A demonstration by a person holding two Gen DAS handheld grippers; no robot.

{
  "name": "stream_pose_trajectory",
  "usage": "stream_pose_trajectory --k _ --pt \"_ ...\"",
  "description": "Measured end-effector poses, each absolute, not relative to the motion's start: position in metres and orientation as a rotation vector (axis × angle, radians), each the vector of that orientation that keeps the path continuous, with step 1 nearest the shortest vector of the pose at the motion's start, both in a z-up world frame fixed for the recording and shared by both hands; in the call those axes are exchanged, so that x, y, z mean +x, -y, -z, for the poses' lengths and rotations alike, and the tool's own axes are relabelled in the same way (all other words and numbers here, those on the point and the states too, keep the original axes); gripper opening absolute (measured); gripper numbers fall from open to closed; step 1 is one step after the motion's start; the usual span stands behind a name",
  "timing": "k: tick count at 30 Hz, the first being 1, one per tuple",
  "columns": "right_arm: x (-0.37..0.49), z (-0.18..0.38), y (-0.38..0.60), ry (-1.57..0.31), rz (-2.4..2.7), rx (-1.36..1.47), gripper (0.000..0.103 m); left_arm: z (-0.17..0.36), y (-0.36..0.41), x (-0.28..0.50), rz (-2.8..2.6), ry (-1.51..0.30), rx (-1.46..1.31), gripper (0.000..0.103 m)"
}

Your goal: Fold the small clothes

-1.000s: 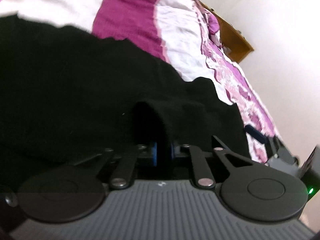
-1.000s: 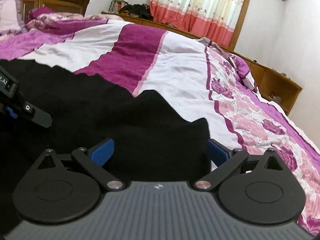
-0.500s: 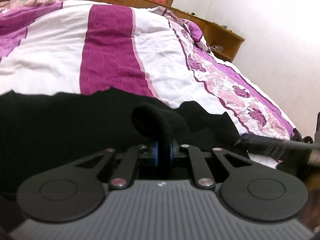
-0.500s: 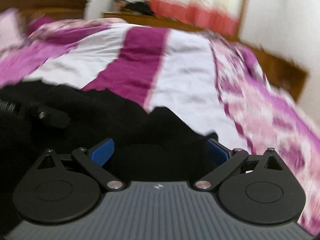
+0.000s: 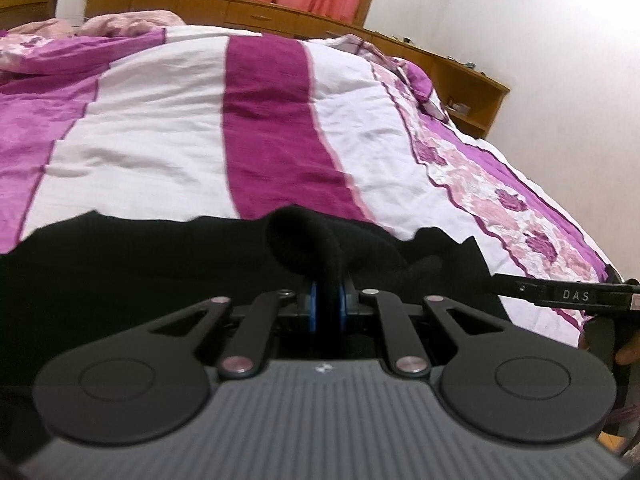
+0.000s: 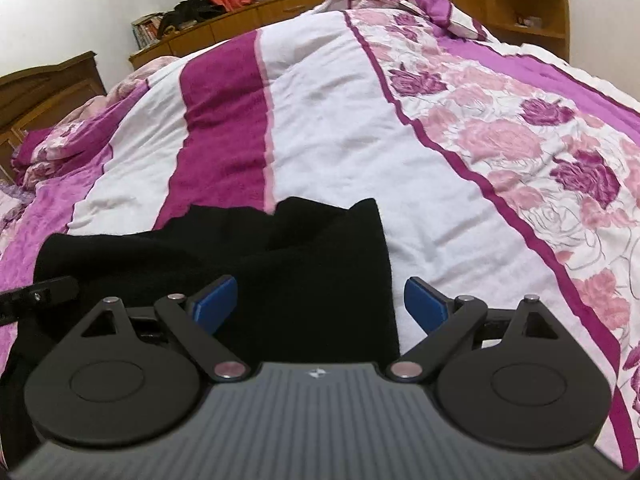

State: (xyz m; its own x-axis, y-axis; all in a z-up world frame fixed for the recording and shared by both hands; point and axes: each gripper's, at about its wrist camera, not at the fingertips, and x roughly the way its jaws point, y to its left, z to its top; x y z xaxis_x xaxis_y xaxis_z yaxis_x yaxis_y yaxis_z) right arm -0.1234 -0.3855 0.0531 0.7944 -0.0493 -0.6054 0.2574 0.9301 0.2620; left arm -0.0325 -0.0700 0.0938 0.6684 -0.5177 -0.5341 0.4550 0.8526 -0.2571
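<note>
On the bed (image 6: 340, 120), black garment (image 6: 312, 264): soft, limp, light. Left claw (image 5: 327, 300) clamps a bunched fold; right claw (image 6: 320, 304) wide, astride the edge, the advisable hold.

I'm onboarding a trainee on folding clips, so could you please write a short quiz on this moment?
1. True or false: the left hand-held gripper is shut on the black garment.
2. The right hand-held gripper is: A) open, B) shut on cloth, C) out of view.
3. What does the garment lie on?

Key: 1 true; 2 A; 3 the striped, flowered bedspread.
</note>
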Motion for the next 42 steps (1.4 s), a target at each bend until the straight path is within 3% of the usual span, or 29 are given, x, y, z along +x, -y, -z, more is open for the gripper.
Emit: stream_pose_trajectory --k 10,18,28,38,39,40,41,42 --pt "-0.107 -0.041 0.369 -0.650 0.107 0.369 0.095 -0.071 -0.009 -0.022 0.473 -0.630 -0.185 0.013" --pt "-0.102 -0.023 0.357 -0.605 0.071 0.404 0.095 -0.046 -0.067 0.017 0.442 -0.769 -0.330 0.013" --pt "-0.099 -0.018 0.353 -0.548 0.076 0.421 0.095 -0.082 -0.058 0.011 0.572 -0.593 -0.416 0.012" --pt "-0.140 -0.060 0.228 -0.490 -0.177 0.055 0.095 -0.104 -0.037 0.005 0.675 -0.485 -0.550 0.012" --pt "-0.145 -0.059 0.214 -0.489 -0.233 0.055 0.088 -0.105 -0.038 0.005 0.682 -0.487 -0.572 0.012" --pt "-0.146 -0.054 0.200 -0.484 -0.287 0.068 0.059 -0.105 -0.039 0.004 0.689 -0.490 -0.590 0.012" --pt "-0.143 -0.049 0.189 -0.497 -0.310 0.071 0.038 -0.106 -0.040 0.004 0.692 -0.493 -0.597 0.012" --pt "-0.135 -0.043 0.180 -0.529 -0.312 0.065 0.026 -0.107 -0.042 0.003 0.692 -0.495 -0.599 0.012"
